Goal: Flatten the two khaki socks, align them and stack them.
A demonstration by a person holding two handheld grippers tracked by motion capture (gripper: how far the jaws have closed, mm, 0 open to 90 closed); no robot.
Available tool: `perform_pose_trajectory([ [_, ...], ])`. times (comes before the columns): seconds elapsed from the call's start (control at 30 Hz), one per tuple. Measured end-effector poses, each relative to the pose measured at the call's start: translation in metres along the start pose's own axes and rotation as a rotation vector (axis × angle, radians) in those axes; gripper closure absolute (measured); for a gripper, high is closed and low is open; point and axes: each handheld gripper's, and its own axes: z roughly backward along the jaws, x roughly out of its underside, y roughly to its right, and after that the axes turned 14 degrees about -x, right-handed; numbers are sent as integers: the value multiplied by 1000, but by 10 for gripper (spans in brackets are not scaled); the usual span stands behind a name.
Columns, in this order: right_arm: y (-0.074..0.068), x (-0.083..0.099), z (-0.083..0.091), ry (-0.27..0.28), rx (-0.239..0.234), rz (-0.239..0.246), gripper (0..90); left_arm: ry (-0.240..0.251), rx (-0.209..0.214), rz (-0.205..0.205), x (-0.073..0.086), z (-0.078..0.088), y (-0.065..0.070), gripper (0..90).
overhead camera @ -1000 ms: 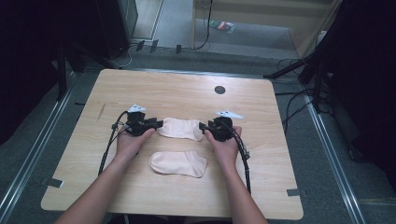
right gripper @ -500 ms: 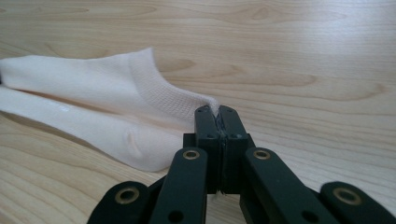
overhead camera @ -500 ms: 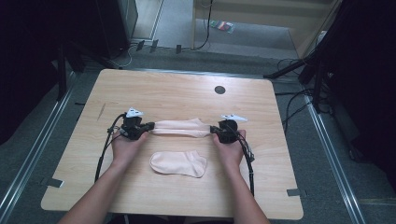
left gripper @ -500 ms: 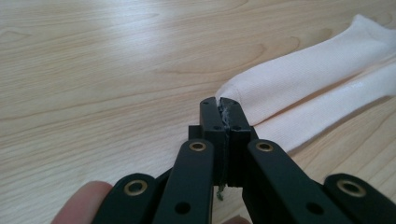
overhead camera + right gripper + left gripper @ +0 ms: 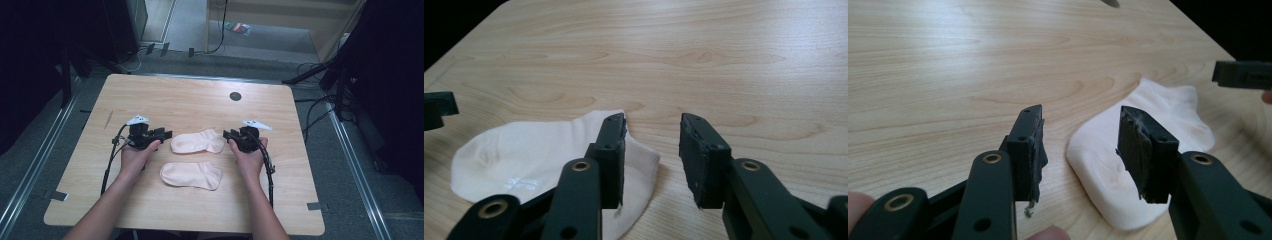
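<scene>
From the high view you see the whole bench: two pale socks lie flat on it between your hands, the far sock in line with both grippers and the near sock closer to you, a strip of bare wood between them. A small dark round spot sits near the bench's far edge.

Your left gripper rests just beside one end of the far sock, and your right gripper just beside the other end. Cables trail back along both forearms.

The gripper views give you what the high view cannot: how the jaws stand. In the left gripper view, your left gripper is spread wide with nothing between the pads; the far sock lies on the wood beyond and partly behind the right-hand jaw. The tip of the other gripper shows at the upper right edge.

In the right gripper view, your right gripper is likewise parted and empty. The sock's ribbed cuff end lies under and behind the left-hand jaw; whether the jaw touches the fabric you cannot tell.
</scene>
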Motion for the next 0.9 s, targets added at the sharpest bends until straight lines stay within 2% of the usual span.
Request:
perform_pose_trajectory([
  [0.07, 0, 0, -2, -16, 2, 0, 574, -16, -8, -5, 0, -3, 1, 564],
  [0.13, 0, 1, -6, -39, 4, -1, 550, -35, -5, -30, 3, -6, 6, 564],
  [0.23, 1, 6, -14, -65, 18, 7, 526, -73, -3, -92, 6, -9, 17, 573],
  [0.27, 1, 6, -14, -65, 18, 7, 526, -73, -3, -92, 6, -9, 17, 574],
  [0.3, 2, 8, -18, -76, 29, 8, 529, -85, -27, -118, 7, -11, 22, 581],
  [0.33, 2, 8, -18, -76, 29, 8, 529, -85, -27, -118, 7, -11, 22, 588],
  [0.37, 2, 10, -22, -85, 30, 14, 545, -111, -62, -141, 8, -12, 25, 602],
  [0.43, 1, 10, -23, -90, 30, 17, 554, -120, -78, -146, 9, -13, 26, 624],
  [0.53, -1, 12, -28, -110, 44, 48, 613, -129, -105, -151, 10, -14, 28, 682],
  [0.57, -3, 12, -29, -117, 54, 62, 663, -129, -112, -148, 10, -14, 30, 697],
  [0.6, -3, 12, -29, -117, 54, 62, 663, -129, -112, -148, 10, -14, 30, 704],
  [0.63, -3, 12, -29, -121, 61, 73, 709, -131, -118, -154, 10, -14, 31, 704],
  [0.67, -5, 13, -29, -139, 63, 86, 820, -130, -126, -162, 10, -14, 32, 773],
  [0.7, -6, 14, -29, -146, 54, 92, 853, -132, -124, -170, 10, -13, 32, 831],
  [0.73, -6, 14, -29, -146, 54, 92, 853, -132, -124, -170, 10, -13, 32, 877],
  [0.8, -9, 14, -27, -151, 38, 104, 874, -127, -98, -163, 9, -10, 30, 891],
  [0.9, -11, 13, -24, -140, 25, 110, 875, -119, -88, -158, 8, -7, 28, 894],
])
